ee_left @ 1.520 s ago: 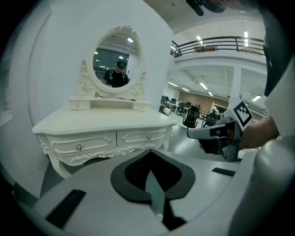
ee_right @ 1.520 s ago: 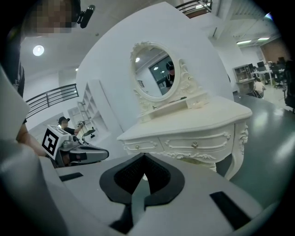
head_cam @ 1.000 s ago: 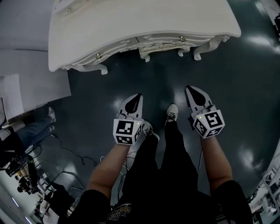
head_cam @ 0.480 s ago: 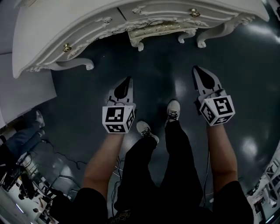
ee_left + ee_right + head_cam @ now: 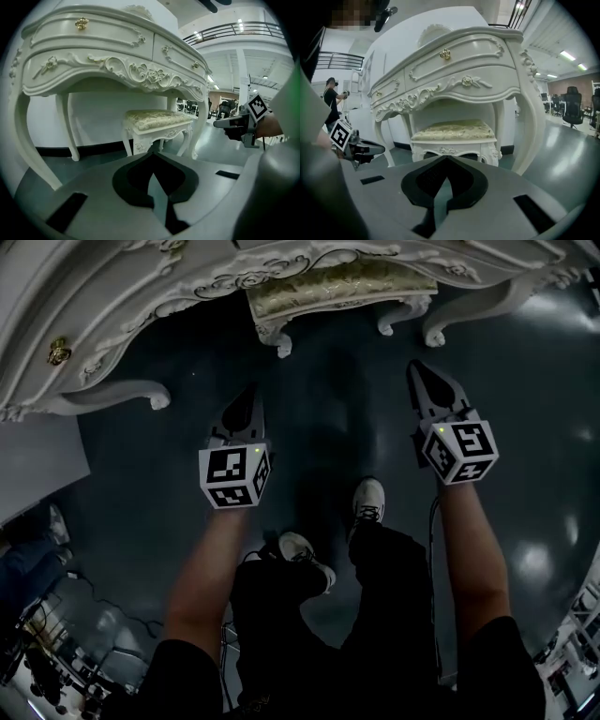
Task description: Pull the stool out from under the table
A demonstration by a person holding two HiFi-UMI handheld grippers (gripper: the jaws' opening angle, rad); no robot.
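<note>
A cream carved stool (image 5: 337, 287) with a gold-patterned cushion (image 5: 157, 117) stands tucked under an ornate white dressing table (image 5: 141, 296). In the right gripper view the stool (image 5: 454, 138) sits straight ahead between the table's curved legs. My left gripper (image 5: 246, 401) is shut and empty, held above the dark floor a short way in front of the stool's left side. My right gripper (image 5: 418, 371) is shut and empty too, near the stool's right front leg (image 5: 434, 334) but not touching it. Each gripper shows in the other's view.
The table's left front leg (image 5: 112, 395) curves out near my left gripper. My two white shoes (image 5: 367, 501) stand on the glossy dark floor (image 5: 337, 418). Another person's legs and cables (image 5: 28, 559) lie at the far left. Office chairs (image 5: 572, 110) stand far off at the right.
The view has closed in on the table: the stool and table edge fill the top of the frame. Both grippers have moved forward toward the stool, still shut.
</note>
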